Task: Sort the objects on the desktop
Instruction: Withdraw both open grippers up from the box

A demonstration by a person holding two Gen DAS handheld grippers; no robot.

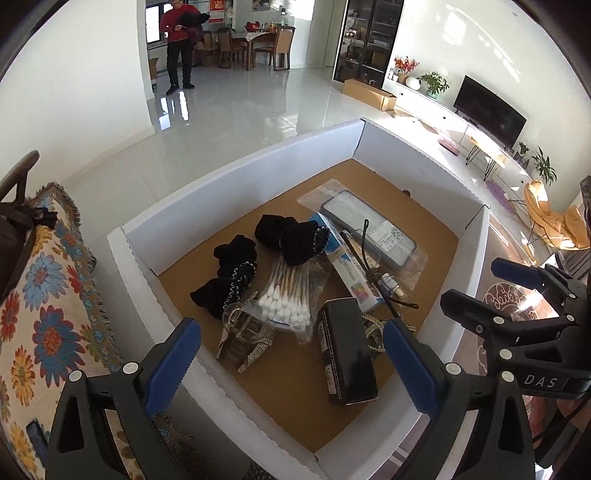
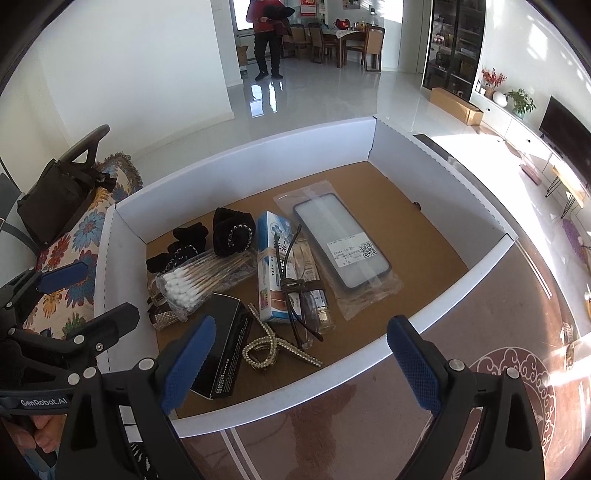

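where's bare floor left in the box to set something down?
Free: the brown floor between the bagged phone case and the far and right walls of the white box; also a strip by the near wall, past the black carton. Crowded: left-centre, where scrunchies, cotton swabs, glasses and the rhinestone clip pile together.

A person in red (image 1: 179, 35) stands near the dining table (image 1: 258, 38); a television (image 1: 489, 110) sits right.

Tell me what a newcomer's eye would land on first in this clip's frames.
Probably the white-walled cardboard box filling the middle, its brown floor cluttered with small items. The bagged phone case lies centre-right, and the cotton swabs sit left beside black scrunchies. Both grippers hover open over the near edge.
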